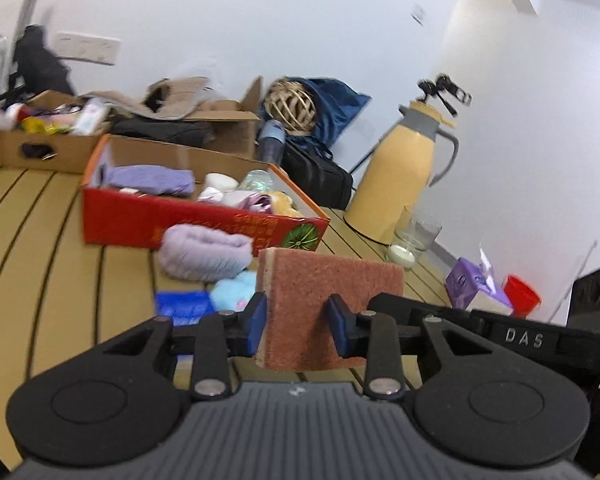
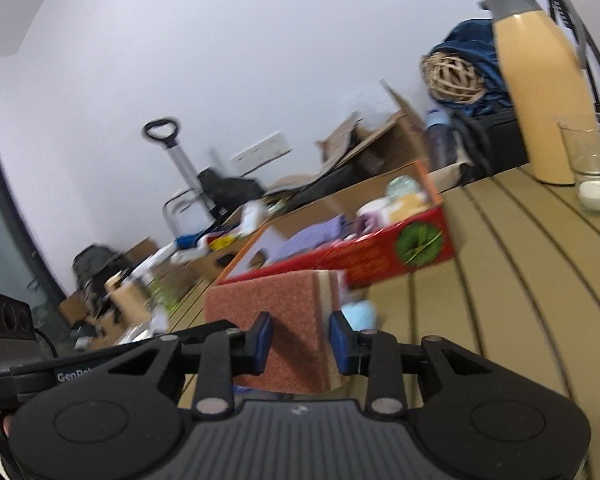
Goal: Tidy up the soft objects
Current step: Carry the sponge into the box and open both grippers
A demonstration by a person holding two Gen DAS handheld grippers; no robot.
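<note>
Both claws pinch one rectangular rust-red scouring sponge with a yellow foam layer [image 1: 332, 300]: left claw [image 1: 296, 324], right claw [image 2: 300, 344]. It hangs above the slatted tan worktop [image 1: 40, 248], near the red cardboard box [image 1: 196, 220] of soft items.

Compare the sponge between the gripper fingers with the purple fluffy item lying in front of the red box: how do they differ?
The sponge is a flat-faced rectangular block, reddish-brown scouring face on a tan layer; the purple fluffy item is a rounded, folded lilac bundle. The sponge is held off the table between the fingers of both the left gripper and the right gripper; the fluffy item rests on the table, ungripped. Both are outside the red box.
</note>
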